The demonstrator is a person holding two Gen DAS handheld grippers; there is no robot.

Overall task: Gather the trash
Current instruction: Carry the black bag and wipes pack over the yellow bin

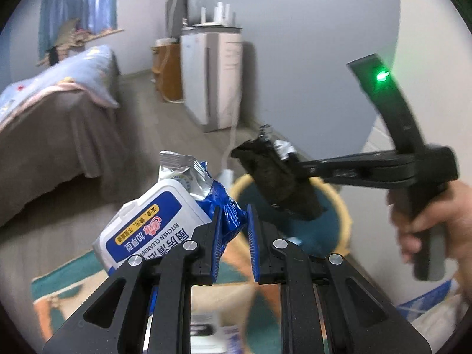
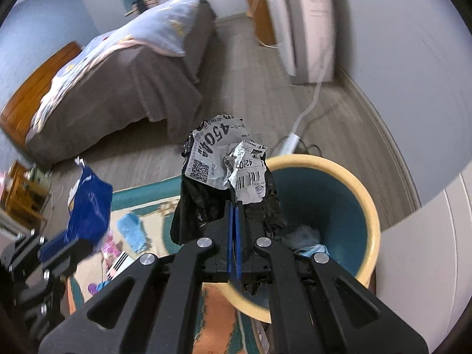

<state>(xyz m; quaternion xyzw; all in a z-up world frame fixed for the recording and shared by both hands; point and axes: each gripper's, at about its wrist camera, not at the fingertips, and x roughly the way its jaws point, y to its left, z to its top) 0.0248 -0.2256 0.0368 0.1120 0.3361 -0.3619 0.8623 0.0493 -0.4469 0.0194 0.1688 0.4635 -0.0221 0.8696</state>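
Your left gripper [image 1: 233,230] has its jaws pinched on the crumpled blue end of a wet-wipes pack [image 1: 153,221]; the white lid with its blue label hangs off to the left of the jaws, and the silver torn edge sticks up past the fingertips. Beyond those jaws and slightly to the right sits the bin [image 1: 343,206], with a yellow rim and teal inside.

Your right gripper [image 2: 234,206] is clamped tight, blue pads nearly together, on a black plastic bag [image 2: 200,206]. A crumpled white shipping label [image 2: 212,153] with barcodes is stuck to the bag and rises just above the fingertips. The bag spills out on both sides of the jaws and a scrap hangs below them. The bin is right behind and to the right of these jaws, and some blue and grey rubbish lies at its bottom.

From the left camera, your right hand [image 1: 433,221] holds that gripper's handle, with the bag above the bin's opening.

Under both jaws lies a patterned rug [image 2: 141,206]. A bed [image 2: 118,73] stands well beyond, to the left.
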